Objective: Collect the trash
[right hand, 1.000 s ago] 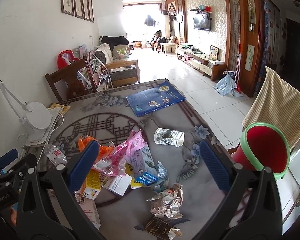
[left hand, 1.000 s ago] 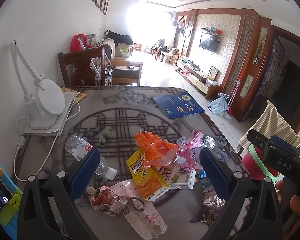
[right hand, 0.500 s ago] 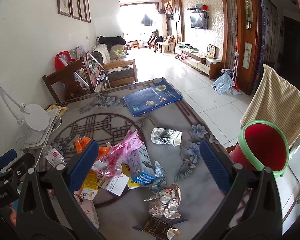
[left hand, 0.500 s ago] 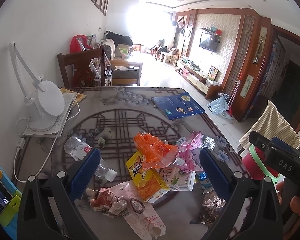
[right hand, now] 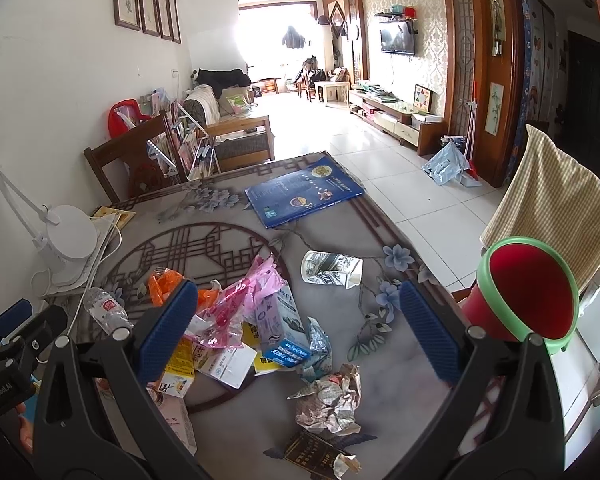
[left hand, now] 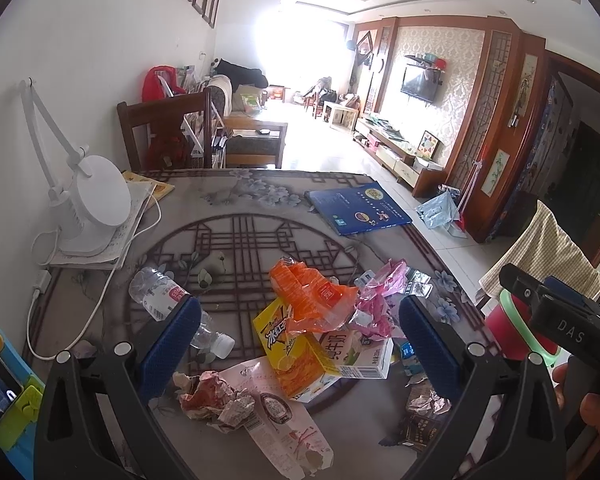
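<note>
Crumpled wrappers [right hand: 330, 402] and cartons [left hand: 300, 354] litter the table [left hand: 240, 200].

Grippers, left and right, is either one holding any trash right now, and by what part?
Nothing is held. The left gripper and right gripper are both open above the table, with the trash lying loose below.

Both wrist cams sit low and close over the table [left hand: 256, 200], facing down the room toward the bright window, left one nearer the wall, both sharing the trash pile [left hand: 320, 320] [right hand: 252, 320].
</note>
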`<state>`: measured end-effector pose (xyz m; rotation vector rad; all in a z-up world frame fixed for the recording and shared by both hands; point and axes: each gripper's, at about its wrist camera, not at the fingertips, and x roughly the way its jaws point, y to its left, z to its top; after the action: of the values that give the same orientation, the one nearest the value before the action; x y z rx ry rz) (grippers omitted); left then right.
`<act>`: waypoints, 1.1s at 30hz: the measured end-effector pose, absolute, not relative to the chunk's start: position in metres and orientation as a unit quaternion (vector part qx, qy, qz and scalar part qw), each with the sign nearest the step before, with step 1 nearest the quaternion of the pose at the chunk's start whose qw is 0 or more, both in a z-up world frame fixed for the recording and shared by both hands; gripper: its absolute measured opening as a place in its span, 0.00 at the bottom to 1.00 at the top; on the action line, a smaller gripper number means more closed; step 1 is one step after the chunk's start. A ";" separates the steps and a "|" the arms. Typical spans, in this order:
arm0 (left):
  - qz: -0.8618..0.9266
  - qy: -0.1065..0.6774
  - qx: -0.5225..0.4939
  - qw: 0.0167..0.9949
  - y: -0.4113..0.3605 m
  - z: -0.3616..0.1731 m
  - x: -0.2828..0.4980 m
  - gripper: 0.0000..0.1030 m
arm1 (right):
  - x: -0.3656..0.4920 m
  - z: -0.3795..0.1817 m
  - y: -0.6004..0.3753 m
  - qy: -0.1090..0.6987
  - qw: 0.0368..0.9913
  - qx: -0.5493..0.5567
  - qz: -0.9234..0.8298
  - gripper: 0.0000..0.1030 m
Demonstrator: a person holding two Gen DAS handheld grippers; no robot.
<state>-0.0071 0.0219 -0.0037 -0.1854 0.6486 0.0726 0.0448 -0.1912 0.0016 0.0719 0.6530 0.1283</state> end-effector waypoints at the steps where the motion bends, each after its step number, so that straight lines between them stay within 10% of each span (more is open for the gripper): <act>1: 0.036 0.318 -0.091 0.943 0.022 -0.006 -0.009 0.92 | 0.045 0.001 -0.191 0.322 0.944 0.036 0.062 0.97; 24: -0.039 0.527 -0.117 0.841 0.026 -0.163 -0.002 0.83 | 0.049 -0.082 -0.232 0.461 0.885 0.046 0.045 0.97; 33: -0.042 0.543 -0.162 0.823 0.033 -0.180 0.007 0.43 | 0.039 -0.125 -0.228 0.524 0.848 0.033 0.078 0.97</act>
<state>0.0073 0.0329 -0.1800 -0.3456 1.1548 -0.0903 0.0391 -0.2278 -0.1245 0.0696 1.1045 0.1647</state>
